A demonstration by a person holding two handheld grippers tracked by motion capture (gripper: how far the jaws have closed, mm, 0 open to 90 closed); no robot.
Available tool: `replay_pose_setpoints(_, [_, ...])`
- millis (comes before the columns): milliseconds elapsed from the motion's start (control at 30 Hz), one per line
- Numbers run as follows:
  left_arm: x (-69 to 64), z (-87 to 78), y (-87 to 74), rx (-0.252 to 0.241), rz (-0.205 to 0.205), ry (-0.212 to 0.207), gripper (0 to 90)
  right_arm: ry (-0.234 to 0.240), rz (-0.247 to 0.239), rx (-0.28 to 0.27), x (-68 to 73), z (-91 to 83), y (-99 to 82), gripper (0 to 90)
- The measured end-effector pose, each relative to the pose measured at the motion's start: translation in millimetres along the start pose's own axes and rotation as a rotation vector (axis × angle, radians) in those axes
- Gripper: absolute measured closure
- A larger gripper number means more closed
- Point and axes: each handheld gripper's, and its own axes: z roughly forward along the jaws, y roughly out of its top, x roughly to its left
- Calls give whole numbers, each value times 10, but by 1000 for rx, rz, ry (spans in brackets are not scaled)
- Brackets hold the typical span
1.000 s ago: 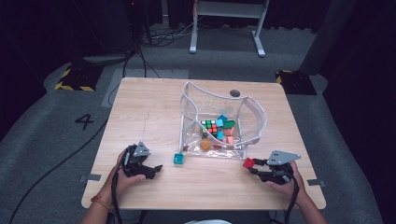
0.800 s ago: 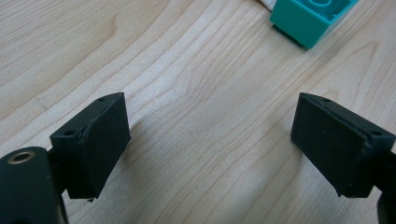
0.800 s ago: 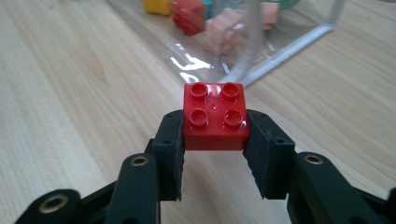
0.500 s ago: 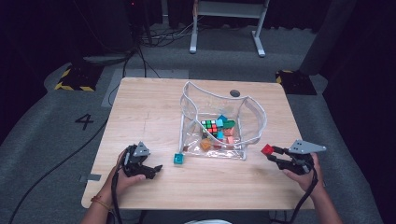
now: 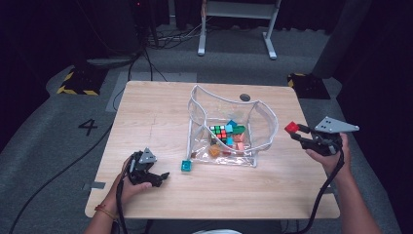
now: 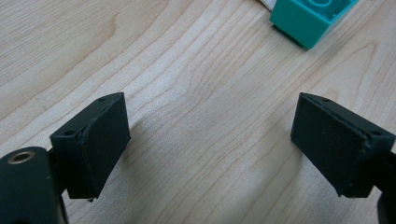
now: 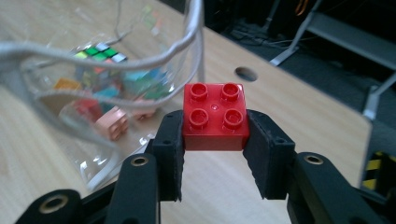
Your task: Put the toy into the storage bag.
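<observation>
High view: right gripper [image 5: 298, 131] clamps red brick [image 5: 291, 127], raised just right of clear bag [image 5: 260, 124]. Left gripper [image 5: 158, 176] near-left on table [image 5: 160, 107].
Left gripper view: jaws wide, nothing between; teal brick [image 6: 310, 18] beyond.
Right gripper view: red brick [image 7: 215, 116] pinched, studs up.

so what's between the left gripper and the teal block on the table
Only bare wood. In the left gripper view, the left gripper stands open over the table, with the teal block just ahead, untouched.
</observation>
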Motion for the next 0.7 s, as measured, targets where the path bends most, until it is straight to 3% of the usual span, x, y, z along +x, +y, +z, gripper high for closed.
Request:
replay_pose_setpoints(300, [4,1,3,0,6,2,117,-34,-51,-43,-95,-71,395,593])
replay_pose_setpoints(467, [5,1,3,0,6,2,117,0,-63,-78,-134,-53,579,593])
replay_pose_setpoints(700, [6,2,5,1,7,2,116,27,-90,-68,-109,45,853,593])
